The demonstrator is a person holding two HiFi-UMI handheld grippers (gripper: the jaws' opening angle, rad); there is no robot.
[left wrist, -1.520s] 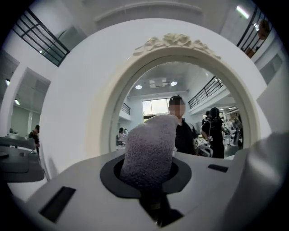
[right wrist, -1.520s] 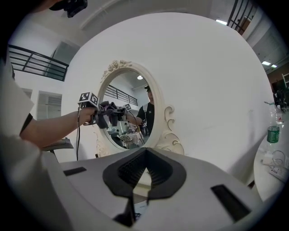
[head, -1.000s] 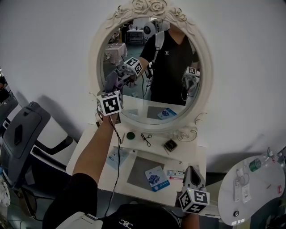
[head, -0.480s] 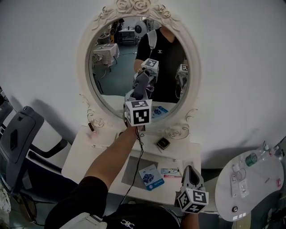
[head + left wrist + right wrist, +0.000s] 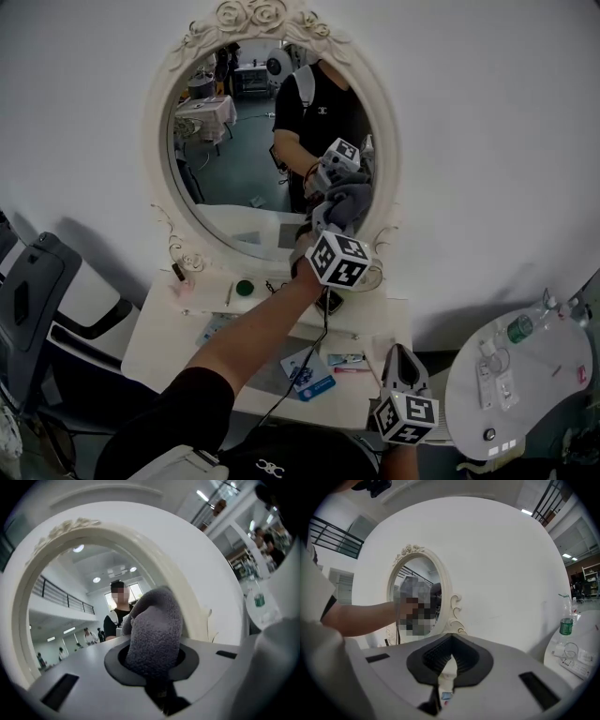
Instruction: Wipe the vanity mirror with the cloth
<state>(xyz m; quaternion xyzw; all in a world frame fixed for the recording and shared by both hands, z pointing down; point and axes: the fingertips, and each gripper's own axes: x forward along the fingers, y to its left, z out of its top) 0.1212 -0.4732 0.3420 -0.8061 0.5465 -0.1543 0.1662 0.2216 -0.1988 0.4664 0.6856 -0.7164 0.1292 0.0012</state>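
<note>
The oval vanity mirror point(image 5: 244, 131) hangs in an ornate cream frame point(image 5: 157, 178) above a white table. My left gripper point(image 5: 330, 231) is shut on a grey cloth point(image 5: 349, 201), which presses on the glass at the lower right, close to the frame. In the left gripper view the bunched cloth point(image 5: 153, 625) fills the left gripper point(image 5: 154, 656), with the mirror frame point(image 5: 180, 581) curving just behind it. My right gripper point(image 5: 401, 362) hangs low at the table's front right corner, shut and holding nothing. In the right gripper view the right gripper point(image 5: 449, 660) faces the mirror point(image 5: 408, 585) from a distance.
On the vanity table point(image 5: 159, 328) lie a blue packet point(image 5: 307, 369), a green round thing point(image 5: 245, 288) and a small dark box point(image 5: 328, 303). At the right stands a round white side table point(image 5: 530, 375) with a bottle point(image 5: 518, 328). A grey chair point(image 5: 28, 295) is at the left.
My left gripper has swept the cloth from the mirror's left side across to its lower right. The right gripper has stayed where it was.
</note>
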